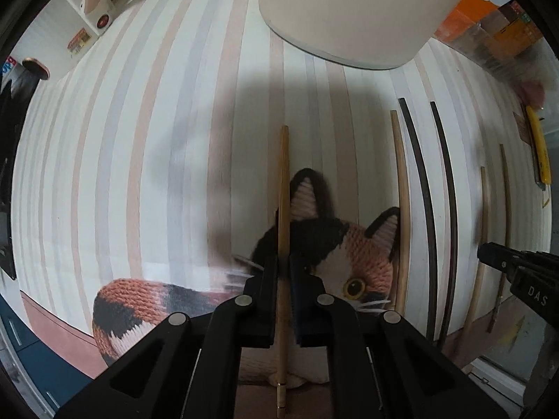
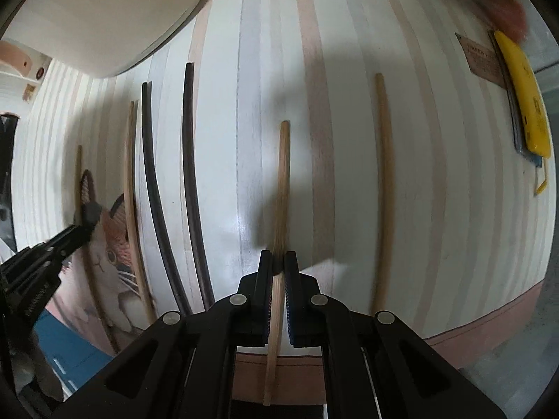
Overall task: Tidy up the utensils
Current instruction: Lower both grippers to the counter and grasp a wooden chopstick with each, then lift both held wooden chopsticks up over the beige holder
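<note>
left gripper (image 1: pixel 284 272) clamps bamboo chopstick (image 1: pixel 283 188) | right gripper (image 2: pixel 278 262) clamps tan chopstick (image 2: pixel 282 181) | five chopsticks loose on surface (image 2: pixel 436 174) | white holder (image 1: pixel 349 10) untouched, task early

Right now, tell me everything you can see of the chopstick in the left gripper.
The chopstick is slim, light golden wood by its look, with a small metal-looking cap at its near end. It runs straight ahead between the fingers of the left gripper, which close on its middle. Its far end points toward the cream container, above the striped cloth and its knitted cat picture.
</note>
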Motion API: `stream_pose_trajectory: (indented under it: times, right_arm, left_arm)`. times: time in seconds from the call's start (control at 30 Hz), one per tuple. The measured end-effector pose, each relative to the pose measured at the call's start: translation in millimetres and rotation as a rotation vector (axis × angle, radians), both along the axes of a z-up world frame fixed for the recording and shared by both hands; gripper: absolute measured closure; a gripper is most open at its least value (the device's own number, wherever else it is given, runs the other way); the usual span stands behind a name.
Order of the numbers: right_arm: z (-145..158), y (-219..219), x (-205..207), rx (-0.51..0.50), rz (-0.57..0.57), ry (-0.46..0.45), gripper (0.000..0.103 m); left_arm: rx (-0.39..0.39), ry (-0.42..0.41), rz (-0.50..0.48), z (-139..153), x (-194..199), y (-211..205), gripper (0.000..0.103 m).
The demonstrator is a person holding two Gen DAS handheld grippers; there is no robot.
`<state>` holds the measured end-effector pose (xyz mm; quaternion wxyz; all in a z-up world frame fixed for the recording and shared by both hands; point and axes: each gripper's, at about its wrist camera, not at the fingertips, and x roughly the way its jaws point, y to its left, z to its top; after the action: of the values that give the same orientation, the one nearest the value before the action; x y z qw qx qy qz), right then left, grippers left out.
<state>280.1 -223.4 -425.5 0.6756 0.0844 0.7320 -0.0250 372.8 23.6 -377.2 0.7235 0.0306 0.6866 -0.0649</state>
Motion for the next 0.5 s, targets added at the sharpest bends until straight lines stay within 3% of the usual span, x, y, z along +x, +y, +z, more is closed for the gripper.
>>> stream_pose_trajectory:
  times: [0.2, 0.5]
  right_arm:
    - [-3.5, 10.3, 3.8, -0.010, 0.004, 0.012, 0.096]
    - [-1.4, 0.1, 2.8, -0.015, -0.003, 0.016, 0.096]
  left_arm:
    - [0.000, -0.016, 0.002, -4.1, -13.1, -21.4, 0.096]
    - [-0.007, -0.019, 0.003, -4.6, -19.2, -15.9, 0.095]
